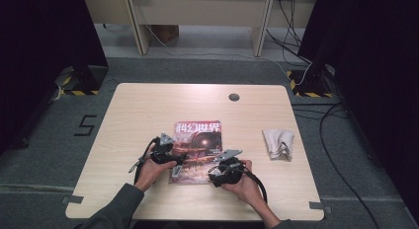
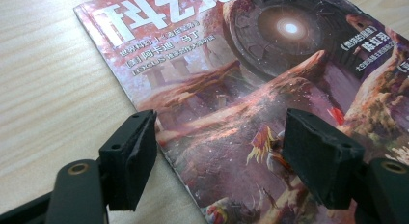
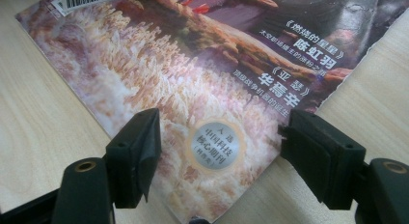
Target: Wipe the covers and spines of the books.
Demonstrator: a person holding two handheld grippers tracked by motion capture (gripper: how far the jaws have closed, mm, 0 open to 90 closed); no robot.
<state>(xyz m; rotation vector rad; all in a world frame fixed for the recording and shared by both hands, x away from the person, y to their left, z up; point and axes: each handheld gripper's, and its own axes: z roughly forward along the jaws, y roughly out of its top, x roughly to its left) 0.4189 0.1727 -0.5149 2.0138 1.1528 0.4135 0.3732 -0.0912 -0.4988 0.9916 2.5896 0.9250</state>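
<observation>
A magazine point(image 1: 197, 150) is seen lying flat and closed on the surface point(image 1: 143, 110), near the middle and toward the near edge, with its title at the far end. A crumpled cloth point(image 1: 278, 143) is seen to its right, well apart from it, and a small round grommet point(image 1: 234, 97) is set into the surface toward the far edge.

The left hand-held gripper point(image 1: 174, 157) is held at the magazine's left edge, over its near half. In the left gripper view, its jaws are held wide apart and nothing is gripped between them; the left jaw is placed just over the magazine's left edge and the right jaw over the cover point(image 2: 231, 89).

The right hand-held gripper point(image 1: 213, 174) is held at the magazine's near right corner. In the right gripper view, its jaws are likewise spread wide and nothing is clamped; the near corner of the cover, with a round silver sticker point(image 3: 213, 144), is seen between them. Whether either gripper touches the magazine cannot be told.
</observation>
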